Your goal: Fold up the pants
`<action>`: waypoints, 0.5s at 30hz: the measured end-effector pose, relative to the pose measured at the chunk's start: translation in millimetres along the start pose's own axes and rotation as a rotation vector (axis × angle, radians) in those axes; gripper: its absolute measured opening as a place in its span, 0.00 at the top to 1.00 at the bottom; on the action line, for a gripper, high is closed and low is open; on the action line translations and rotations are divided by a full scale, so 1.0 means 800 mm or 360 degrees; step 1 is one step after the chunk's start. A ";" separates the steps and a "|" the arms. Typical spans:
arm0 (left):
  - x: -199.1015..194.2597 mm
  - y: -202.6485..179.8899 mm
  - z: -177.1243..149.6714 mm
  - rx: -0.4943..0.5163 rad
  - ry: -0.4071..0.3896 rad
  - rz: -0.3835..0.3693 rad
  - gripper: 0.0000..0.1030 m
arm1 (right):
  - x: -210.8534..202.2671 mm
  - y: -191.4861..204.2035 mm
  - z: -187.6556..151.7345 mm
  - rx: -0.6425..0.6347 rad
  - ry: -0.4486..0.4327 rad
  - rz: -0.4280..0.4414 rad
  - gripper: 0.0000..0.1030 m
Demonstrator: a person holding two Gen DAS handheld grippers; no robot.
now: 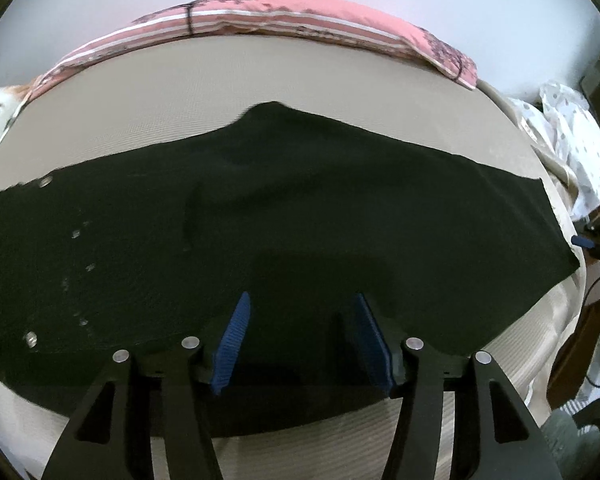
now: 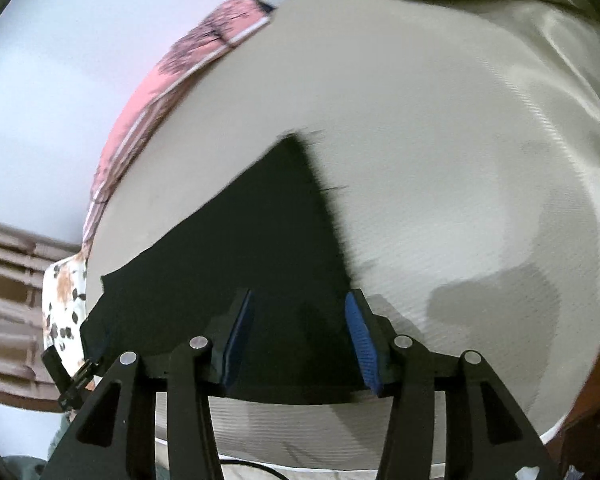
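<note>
Black pants (image 1: pixel 284 216) lie spread across a beige bed (image 1: pixel 180 92), waist with metal rivets at the left, leg end at the right. My left gripper (image 1: pixel 300 320) is open just above the near edge of the pants, blue pads apart, nothing between them. In the right wrist view the frayed leg end of the pants (image 2: pixel 260 240) lies on the bed (image 2: pixel 440 160). My right gripper (image 2: pixel 300 312) is open over that leg end near its frayed hem, holding nothing. The right gripper also shows in the left wrist view (image 1: pixel 588 240) at the far right.
A pink striped pillow (image 1: pixel 284 16) lies along the far edge of the bed. A white dotted cloth (image 1: pixel 572 136) is bunched at the right. A spotted cloth (image 2: pixel 66 300) hangs at the bed's left end. A shiny beige blanket (image 2: pixel 500 8) lies beyond the leg end. White walls stand behind.
</note>
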State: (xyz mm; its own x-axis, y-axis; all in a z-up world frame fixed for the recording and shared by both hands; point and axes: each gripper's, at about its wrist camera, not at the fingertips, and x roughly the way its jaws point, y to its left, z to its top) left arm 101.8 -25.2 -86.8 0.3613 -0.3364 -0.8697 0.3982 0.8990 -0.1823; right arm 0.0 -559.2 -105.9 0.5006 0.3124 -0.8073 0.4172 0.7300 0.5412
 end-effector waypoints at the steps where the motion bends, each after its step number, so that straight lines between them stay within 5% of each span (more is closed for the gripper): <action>1: 0.003 -0.006 0.003 0.0007 0.0008 -0.0005 0.46 | -0.003 -0.011 0.003 -0.0001 0.0018 0.0027 0.56; 15: 0.038 -0.062 0.011 0.0063 0.0117 0.0026 0.45 | 0.032 -0.035 0.030 -0.0127 0.0198 0.0264 0.75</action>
State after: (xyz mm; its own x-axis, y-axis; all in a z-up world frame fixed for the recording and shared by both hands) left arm 100.6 -82.5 -99.7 0.3058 -0.2991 -0.9039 0.4264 0.8919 -0.1509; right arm 19.5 -586.2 -135.8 0.4580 0.5009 -0.7344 0.2731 0.7069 0.6525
